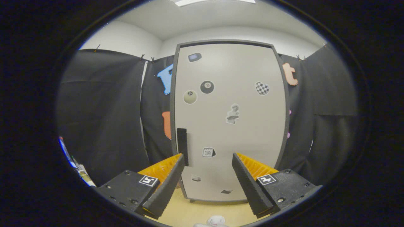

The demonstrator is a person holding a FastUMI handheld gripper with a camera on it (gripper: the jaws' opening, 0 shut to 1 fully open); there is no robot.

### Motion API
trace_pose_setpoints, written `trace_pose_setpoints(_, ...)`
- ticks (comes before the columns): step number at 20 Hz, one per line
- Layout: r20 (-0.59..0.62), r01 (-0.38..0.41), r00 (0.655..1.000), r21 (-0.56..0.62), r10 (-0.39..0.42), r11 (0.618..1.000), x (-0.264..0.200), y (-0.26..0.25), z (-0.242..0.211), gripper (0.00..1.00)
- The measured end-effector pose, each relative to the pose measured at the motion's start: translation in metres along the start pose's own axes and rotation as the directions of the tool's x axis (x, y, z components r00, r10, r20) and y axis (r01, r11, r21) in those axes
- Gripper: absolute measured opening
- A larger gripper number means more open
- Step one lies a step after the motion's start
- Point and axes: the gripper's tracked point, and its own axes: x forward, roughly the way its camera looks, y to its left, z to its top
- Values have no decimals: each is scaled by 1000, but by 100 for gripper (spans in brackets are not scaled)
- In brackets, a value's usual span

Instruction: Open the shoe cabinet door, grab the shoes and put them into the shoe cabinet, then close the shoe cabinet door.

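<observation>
The shoe cabinet (230,94) stands upright beyond my fingers, a tall box with a pale grey door in a dark frame. The door is closed and carries several small stickers. A dark vertical handle (182,143) sits on the door's left side, just beyond my left fingertip. My gripper (208,157) is open, its fingers spread wide with nothing between them. A white shoe (215,220) lies on the light wood floor below and between the fingers, mostly hidden from sight.
Black cloth walls (104,116) hang on both sides of the cabinet. A light wood floor (189,211) runs from the cabinet's foot toward me. Some coloured items (75,164) show low at the left, too small to tell.
</observation>
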Motion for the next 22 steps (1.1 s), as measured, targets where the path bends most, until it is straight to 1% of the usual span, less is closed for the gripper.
trace_pose_setpoints(2, -5, -13, 1000, -8, 13, 1000, 27, 20, -2, 99)
trace_pose_setpoints(4, -14, -10, 1000, 12, 11, 1000, 50, 32, -6, 99)
trace_pose_setpoints(9, -54, 15, 998, 42, -13, 999, 103, 44, -21, 98)
trace_pose_setpoints(12, -57, 39, 998, 27, -38, 999, 122, 45, -24, 94)
trace_pose_setpoints(14, -64, 63, 996, 39, -60, 997, 128, 40, -27, 86)
trace_pose_setpoints(15, -71, 68, 995, 49, -65, 996, 131, 38, -29, 80)
trace_pose_setpoints(16, -77, 73, 995, 53, -69, 996, 134, 36, -31, 77)
trace_pose_setpoints(20, -90, 53, 995, 65, -47, 996, 146, 38, -34, 68)
trace_pose_setpoints(21, -100, 49, 994, 63, -43, 997, 144, 42, -36, 65)
trace_pose_setpoints(22, -111, 43, 993, 62, -36, 997, 144, 46, -39, 58)
